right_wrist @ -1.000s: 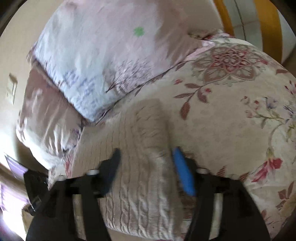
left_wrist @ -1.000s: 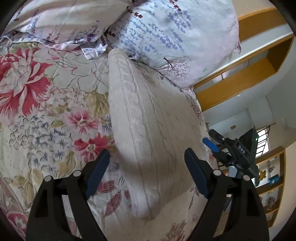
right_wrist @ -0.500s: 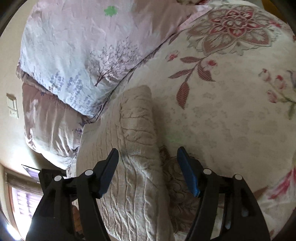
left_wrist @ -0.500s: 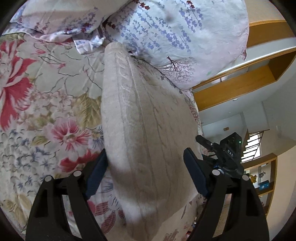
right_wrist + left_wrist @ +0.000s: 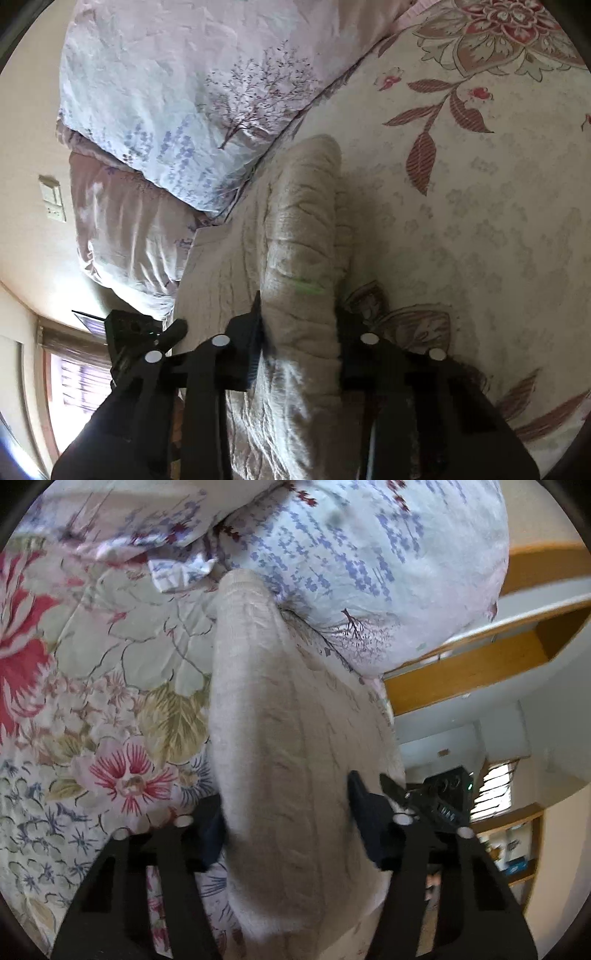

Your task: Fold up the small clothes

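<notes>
Closest to us, our left gripper (image 5: 291,834) sits with its two fingers pressed against both sides of a thick fold of the cream knit sweater (image 5: 280,746), so it looks like it is pinching the fold. Our right gripper (image 5: 299,350) does the same on the other side of the sweater (image 5: 303,236), with its fingers snug on a bunched edge. The sweater lies on the flowery bed cover (image 5: 122,686), partly folded, running away from us toward the head of the bed. We think we are in the middle of a fold, with both hands ready to lift or flip the cloth. Here is what could go wrong. The knit is thick and soft, so it could slip out of one pinch if we pull too fast, and then the fold would go crooked. If one hand lifts higher than the other, the layers could slide apart. Farther away, the far end of the sweater touches a big pillow (image 5: 369,554) with purple flowers, and that pillow stands in the way if we push the cloth forward. A second pillow (image 5: 122,229), pinker, sits beside it near the wall. Past the bed edge we see wooden shelves (image 5: 469,664) and a bright window (image 5: 491,786).
</notes>
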`<state>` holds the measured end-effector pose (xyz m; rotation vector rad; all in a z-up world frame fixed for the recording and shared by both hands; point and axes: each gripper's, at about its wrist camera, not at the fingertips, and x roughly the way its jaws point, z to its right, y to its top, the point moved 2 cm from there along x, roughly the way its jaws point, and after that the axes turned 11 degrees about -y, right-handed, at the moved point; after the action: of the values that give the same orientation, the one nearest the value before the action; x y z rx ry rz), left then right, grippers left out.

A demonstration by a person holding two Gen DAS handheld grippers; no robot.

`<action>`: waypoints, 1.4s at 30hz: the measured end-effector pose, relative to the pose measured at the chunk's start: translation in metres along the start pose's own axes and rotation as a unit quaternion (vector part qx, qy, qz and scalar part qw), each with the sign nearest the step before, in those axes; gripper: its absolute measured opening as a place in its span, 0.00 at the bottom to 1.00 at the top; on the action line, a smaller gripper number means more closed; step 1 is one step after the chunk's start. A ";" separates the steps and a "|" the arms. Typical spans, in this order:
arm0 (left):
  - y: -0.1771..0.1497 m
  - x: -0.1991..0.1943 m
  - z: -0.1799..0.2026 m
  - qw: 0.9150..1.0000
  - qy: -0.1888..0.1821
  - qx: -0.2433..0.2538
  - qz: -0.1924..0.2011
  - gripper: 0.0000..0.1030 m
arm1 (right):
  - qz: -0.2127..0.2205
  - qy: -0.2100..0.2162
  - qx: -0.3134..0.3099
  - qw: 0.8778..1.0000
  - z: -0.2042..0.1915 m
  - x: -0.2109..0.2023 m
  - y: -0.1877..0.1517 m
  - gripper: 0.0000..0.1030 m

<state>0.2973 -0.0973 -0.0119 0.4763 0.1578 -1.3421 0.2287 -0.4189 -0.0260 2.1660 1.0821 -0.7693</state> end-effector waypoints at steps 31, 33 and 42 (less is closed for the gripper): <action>-0.026 -0.191 -0.048 0.986 0.121 0.035 0.111 0.55 | 0.013 -0.053 -0.138 0.989 -0.148 0.077 -0.060 0.38; -0.030 -0.197 -0.031 0.976 0.151 0.078 0.133 0.60 | 0.033 -0.046 -0.133 0.989 -0.147 0.066 -0.056 0.38; -0.051 -0.177 0.022 0.941 0.232 0.208 0.130 0.67 | 0.091 -0.116 -0.171 0.974 -0.162 0.074 -0.053 0.09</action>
<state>0.2040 0.0441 0.0624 1.1341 0.1900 -0.9825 0.2588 -0.2400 0.0150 1.8044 0.8154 -0.6769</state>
